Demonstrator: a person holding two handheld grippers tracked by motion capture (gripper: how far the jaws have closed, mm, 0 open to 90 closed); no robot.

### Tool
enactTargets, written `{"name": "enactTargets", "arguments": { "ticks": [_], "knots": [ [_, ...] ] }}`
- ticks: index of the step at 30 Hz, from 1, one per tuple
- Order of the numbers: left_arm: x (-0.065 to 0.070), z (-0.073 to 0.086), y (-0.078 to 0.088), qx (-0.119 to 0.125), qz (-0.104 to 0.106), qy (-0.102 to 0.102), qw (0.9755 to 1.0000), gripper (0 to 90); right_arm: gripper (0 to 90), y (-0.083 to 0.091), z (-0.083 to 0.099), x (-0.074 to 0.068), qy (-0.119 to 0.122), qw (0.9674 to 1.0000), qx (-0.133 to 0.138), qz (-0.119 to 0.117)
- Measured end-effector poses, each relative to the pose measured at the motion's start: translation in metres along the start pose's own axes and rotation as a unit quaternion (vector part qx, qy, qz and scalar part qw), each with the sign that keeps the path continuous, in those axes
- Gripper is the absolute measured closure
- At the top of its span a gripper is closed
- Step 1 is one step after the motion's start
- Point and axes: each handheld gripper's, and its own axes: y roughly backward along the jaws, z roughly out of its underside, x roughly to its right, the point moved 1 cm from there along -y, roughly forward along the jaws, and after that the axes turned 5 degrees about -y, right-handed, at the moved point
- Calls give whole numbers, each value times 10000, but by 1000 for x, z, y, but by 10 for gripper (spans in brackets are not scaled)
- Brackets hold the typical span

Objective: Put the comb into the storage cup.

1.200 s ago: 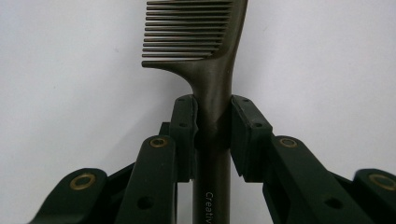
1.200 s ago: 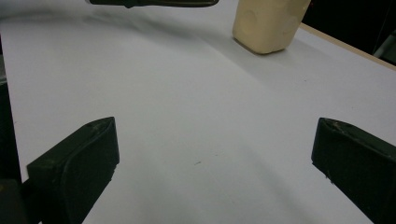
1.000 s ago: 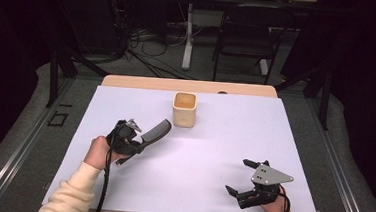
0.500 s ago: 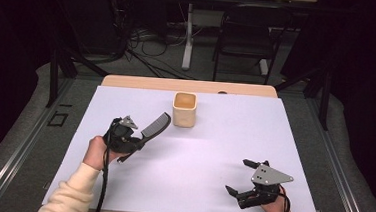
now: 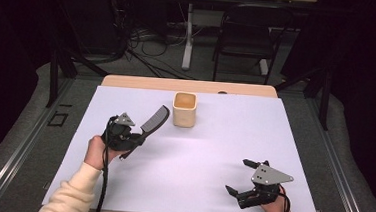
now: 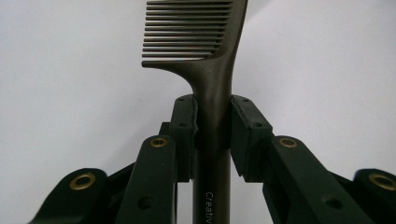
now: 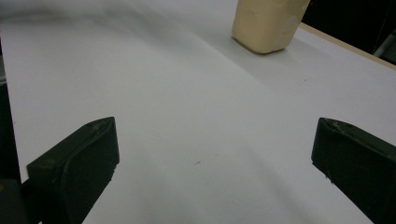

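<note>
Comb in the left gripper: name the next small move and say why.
Probably carry the comb up over the beige cup. The left gripper grips its handle, teeth end near the cup's open top; the right gripper rests open, apart.

I see table (image 5: 195, 186) ahead of me. Cup (image 5: 184, 109) stands toward far edge, near middle. Comb (image 5: 155, 119) just left of cup, apart from it, handle between jaws of my left gripper (image 5: 129, 138), teeth end nearest cup. My right gripper (image 5: 239, 180) at near right corner, well apart from cup and comb.
</note>
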Motion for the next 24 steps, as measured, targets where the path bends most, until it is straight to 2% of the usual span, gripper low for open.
{"name": "enactTargets", "arguments": {
  "ticks": [15,24],
  "knots": [
    [-1,1,2,458,-205,78,9987,721,3,0,0,0,8,10000,-9,4],
    [-1,0,2,713,-353,62,9968,720,3,-1,0,0,22,10000,-25,14]
  ]
}}
